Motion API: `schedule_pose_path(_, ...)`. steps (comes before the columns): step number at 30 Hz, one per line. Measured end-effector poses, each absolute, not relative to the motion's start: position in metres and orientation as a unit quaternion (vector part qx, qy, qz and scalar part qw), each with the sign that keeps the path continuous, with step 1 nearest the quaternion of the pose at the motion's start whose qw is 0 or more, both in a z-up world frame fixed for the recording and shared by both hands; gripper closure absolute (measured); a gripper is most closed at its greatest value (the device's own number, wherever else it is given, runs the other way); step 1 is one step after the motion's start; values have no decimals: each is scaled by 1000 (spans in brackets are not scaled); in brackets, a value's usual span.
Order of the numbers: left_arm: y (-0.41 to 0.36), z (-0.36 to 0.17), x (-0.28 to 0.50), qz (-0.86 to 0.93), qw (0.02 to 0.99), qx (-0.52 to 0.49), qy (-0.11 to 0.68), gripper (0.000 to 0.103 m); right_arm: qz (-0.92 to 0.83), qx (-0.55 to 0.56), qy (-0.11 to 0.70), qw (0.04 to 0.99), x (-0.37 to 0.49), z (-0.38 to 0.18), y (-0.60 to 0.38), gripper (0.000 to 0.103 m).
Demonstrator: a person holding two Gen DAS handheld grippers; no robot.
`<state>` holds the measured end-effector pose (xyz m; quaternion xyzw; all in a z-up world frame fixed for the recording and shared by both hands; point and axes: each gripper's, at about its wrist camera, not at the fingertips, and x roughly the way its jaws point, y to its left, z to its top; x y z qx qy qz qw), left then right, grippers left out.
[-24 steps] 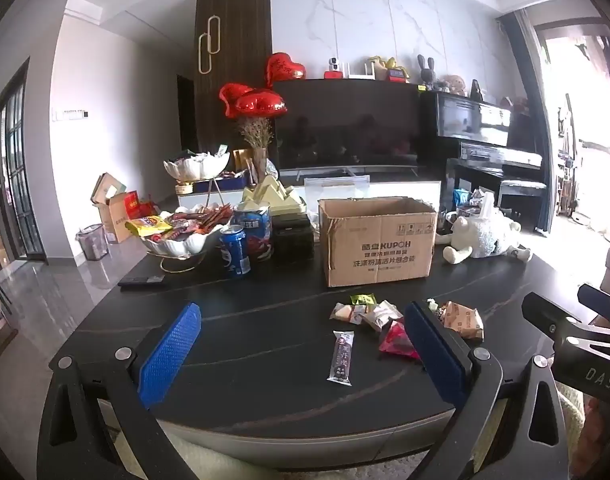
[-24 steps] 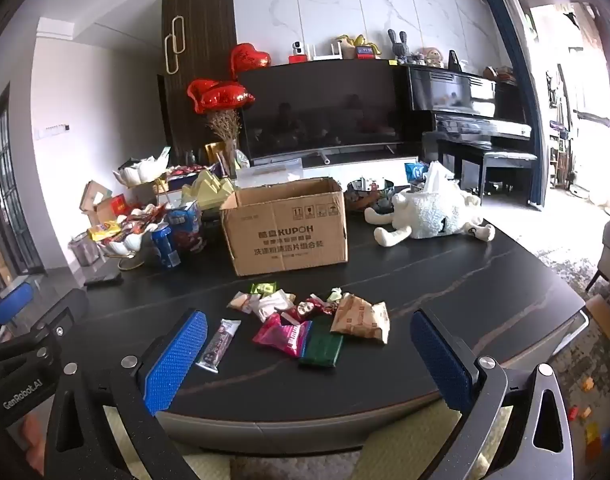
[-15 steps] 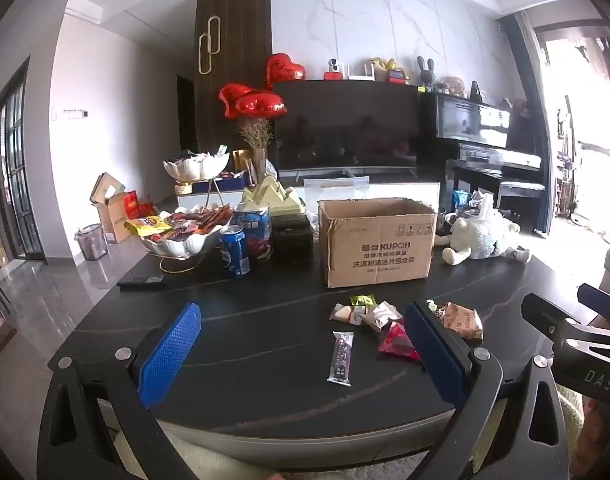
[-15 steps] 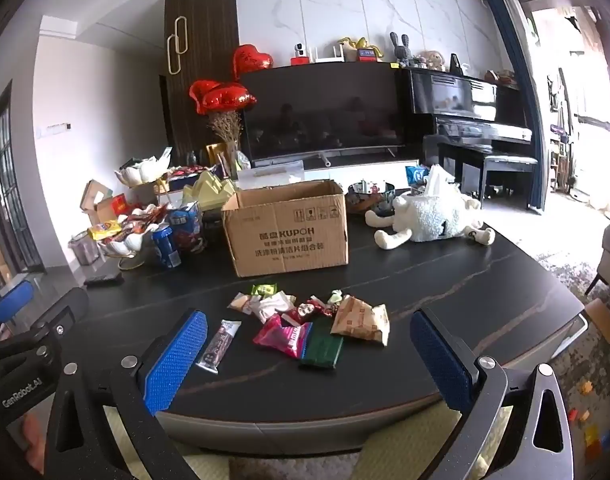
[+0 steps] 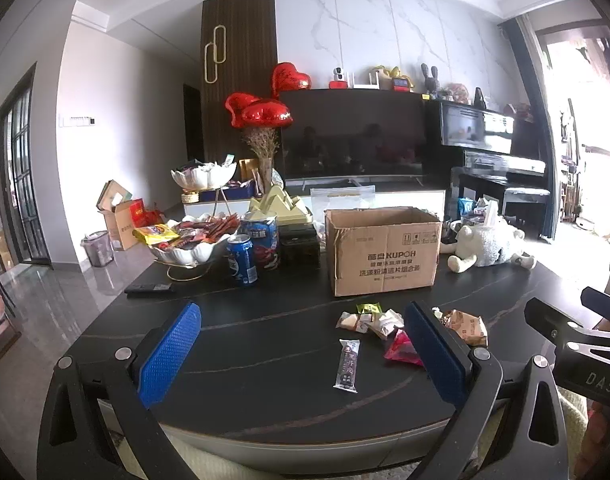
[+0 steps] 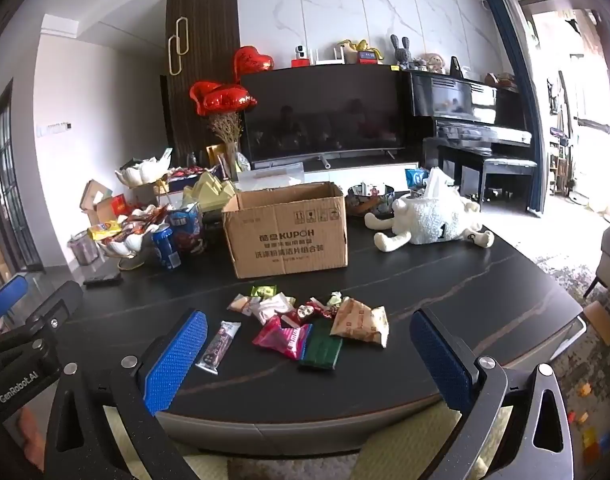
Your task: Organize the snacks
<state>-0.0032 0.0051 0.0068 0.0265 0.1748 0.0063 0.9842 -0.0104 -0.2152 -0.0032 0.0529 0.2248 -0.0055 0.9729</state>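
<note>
Loose snack packets lie in a small heap on the black table (image 6: 465, 300), in front of an open cardboard box (image 6: 289, 236). Among them are a dark bar wrapper (image 6: 219, 346), a pink packet (image 6: 283, 338), a green packet (image 6: 321, 352) and a tan bag (image 6: 361, 322). The left wrist view shows the same bar wrapper (image 5: 347, 366) and cardboard box (image 5: 385, 254). My left gripper (image 5: 305, 354) hangs open over the table's near edge, nothing between its blue pads. My right gripper (image 6: 309, 356) is also open and empty, short of the heap.
A white tiered bowl (image 5: 189, 250) full of snacks, a blue can (image 5: 241, 266) and a remote (image 5: 147, 290) stand at the table's left. A plush sheep (image 6: 429, 222) lies at the right. Behind are a television and a piano.
</note>
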Motion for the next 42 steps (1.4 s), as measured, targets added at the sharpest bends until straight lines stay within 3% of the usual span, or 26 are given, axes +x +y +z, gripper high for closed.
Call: schedule_pose_path(42,3,6,-5,4,984,26,175,0,-6,51,220,974,-12,-3,-214,1)
